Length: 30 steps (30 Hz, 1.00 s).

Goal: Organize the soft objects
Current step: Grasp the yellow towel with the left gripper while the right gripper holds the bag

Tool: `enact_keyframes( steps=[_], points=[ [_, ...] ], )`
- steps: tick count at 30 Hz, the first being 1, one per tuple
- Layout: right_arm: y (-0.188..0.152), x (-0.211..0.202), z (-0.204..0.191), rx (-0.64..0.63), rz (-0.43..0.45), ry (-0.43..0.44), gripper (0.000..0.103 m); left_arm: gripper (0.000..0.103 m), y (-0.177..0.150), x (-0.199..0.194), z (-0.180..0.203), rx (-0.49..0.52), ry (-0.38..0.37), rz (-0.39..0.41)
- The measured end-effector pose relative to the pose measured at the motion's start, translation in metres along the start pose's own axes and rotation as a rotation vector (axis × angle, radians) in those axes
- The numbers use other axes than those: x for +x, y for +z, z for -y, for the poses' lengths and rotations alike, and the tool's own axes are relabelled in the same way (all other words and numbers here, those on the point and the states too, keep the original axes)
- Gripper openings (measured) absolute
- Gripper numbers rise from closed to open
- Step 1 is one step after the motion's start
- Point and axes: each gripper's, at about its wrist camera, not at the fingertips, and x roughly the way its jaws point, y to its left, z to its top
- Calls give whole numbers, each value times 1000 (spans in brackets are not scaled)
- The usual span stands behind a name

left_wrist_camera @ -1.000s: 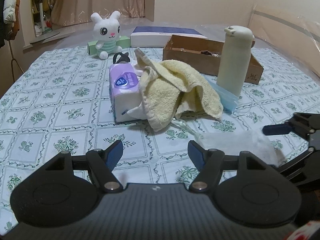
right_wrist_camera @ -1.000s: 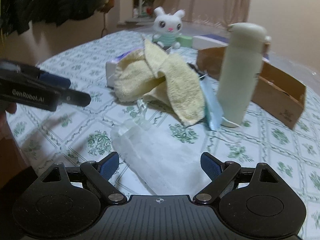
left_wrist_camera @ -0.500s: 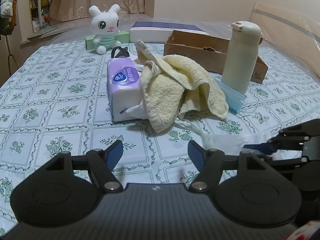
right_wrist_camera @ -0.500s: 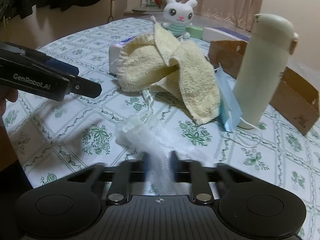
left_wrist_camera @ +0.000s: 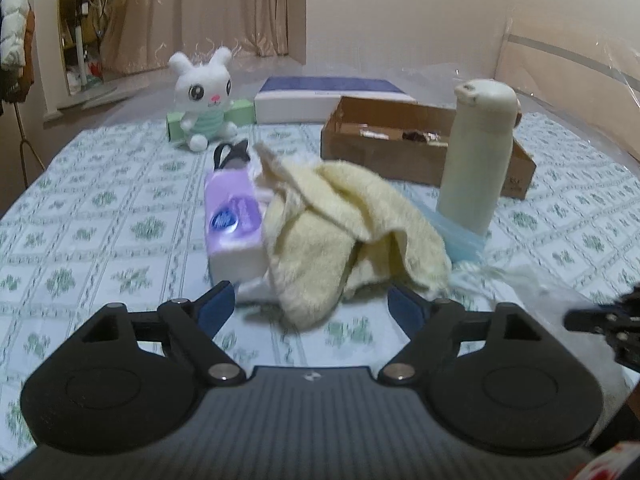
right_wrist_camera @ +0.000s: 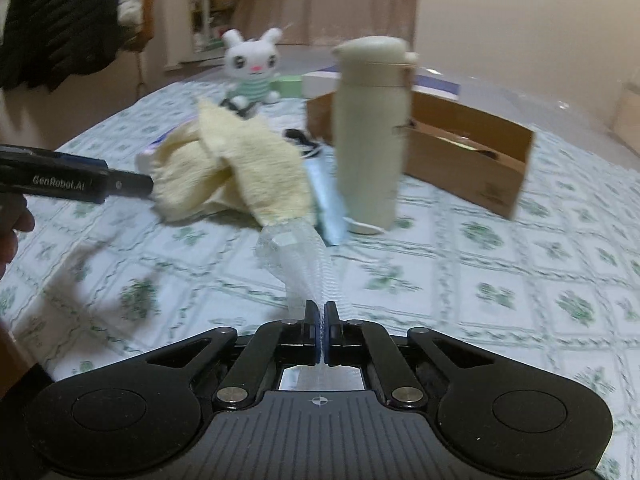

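Note:
A crumpled yellow towel [left_wrist_camera: 340,232] lies half over a purple tissue pack [left_wrist_camera: 232,220] in the middle of the bed. My left gripper [left_wrist_camera: 310,296] hovers just before the towel's near edge; its jaws are opening and hold nothing. It also shows at the left of the right wrist view as the left gripper [right_wrist_camera: 136,184]. My right gripper [right_wrist_camera: 322,320] is shut on a white mesh sleeve [right_wrist_camera: 300,256], which stretches from the pads towards the towel. A blue face mask [right_wrist_camera: 330,204] lies under a cream bottle [right_wrist_camera: 368,132]. A white plush bunny [left_wrist_camera: 204,108] sits at the back.
A brown cardboard box [left_wrist_camera: 400,148] stands behind the bottle, with a white and blue flat box [left_wrist_camera: 332,98] and a green box [left_wrist_camera: 240,112] further back. Coats [right_wrist_camera: 60,12] hang at the left. The green-patterned sheet [left_wrist_camera: 100,240] spreads left of the tissue pack.
My right gripper has closed on the white mesh sleeve and pulled it up off the sheet. My left gripper has moved closer to the towel and its jaws stand wider.

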Motion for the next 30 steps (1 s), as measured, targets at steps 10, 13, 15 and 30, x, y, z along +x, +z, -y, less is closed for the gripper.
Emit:
enact_keyframes(
  steps=[10, 13, 15, 30],
  points=[
    [-5, -9, 30, 63, 16, -56, 1, 90, 31, 50, 15, 34, 55, 29],
    [-7, -7, 36, 76, 14, -63, 1, 90, 33, 66, 18, 21, 49, 13],
    [-8, -4, 40, 82, 10, -67, 1, 91, 33, 70, 25, 16, 35, 23],
    [-17, 8, 66, 139, 4, -86, 1, 76, 23, 113, 93, 293, 146, 41]
  ],
)
